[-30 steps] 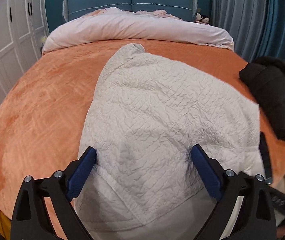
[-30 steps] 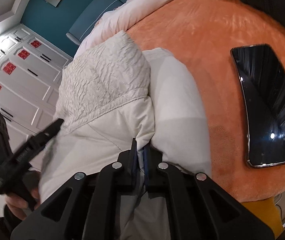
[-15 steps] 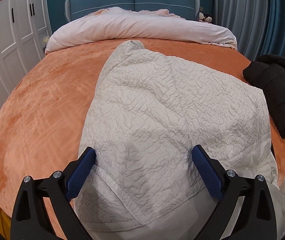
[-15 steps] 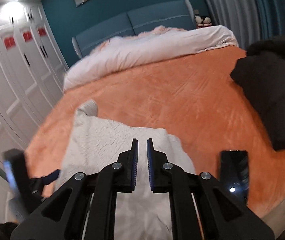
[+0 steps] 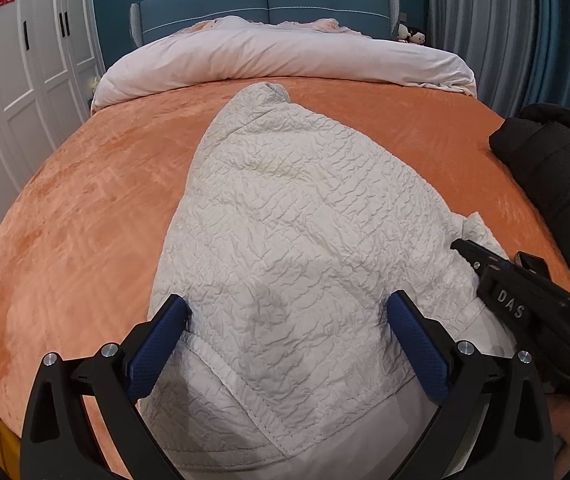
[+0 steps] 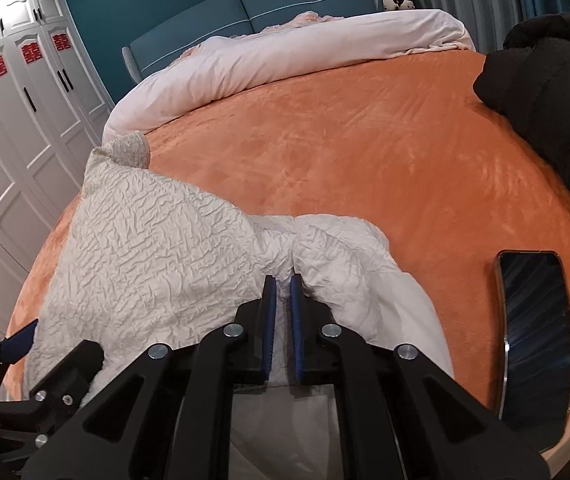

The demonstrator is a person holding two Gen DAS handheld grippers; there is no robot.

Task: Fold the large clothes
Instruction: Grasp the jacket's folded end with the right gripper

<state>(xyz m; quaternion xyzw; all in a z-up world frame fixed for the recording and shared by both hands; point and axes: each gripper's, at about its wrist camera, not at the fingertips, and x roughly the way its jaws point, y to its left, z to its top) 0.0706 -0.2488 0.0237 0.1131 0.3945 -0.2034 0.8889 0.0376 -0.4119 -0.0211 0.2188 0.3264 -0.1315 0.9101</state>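
A white crinkled quilted jacket (image 5: 285,220) lies on the orange bed cover (image 5: 85,200), hood end towards the pillows. My left gripper (image 5: 287,304) hovers over the jacket's near hem, open wide, with fabric below the pads but not pinched. In the right wrist view the jacket (image 6: 157,256) spreads to the left. My right gripper (image 6: 283,280) sits at the jacket's right edge, its jaws closing to a narrow gap on a raised fold of the white fabric. The right gripper (image 5: 469,252) also shows at the right of the left wrist view.
A black padded coat (image 5: 557,172) is heaped at the bed's right side. A dark phone (image 6: 533,352) lies on the cover near the right front edge. A pale duvet (image 5: 285,56) is bunched by the headboard; white wardrobes (image 6: 25,120) stand on the left.
The right gripper let go of the jacket's lower edge, swung up level over the bed, then came down onto a fold at the jacket's right edge. The left gripper has stayed put.
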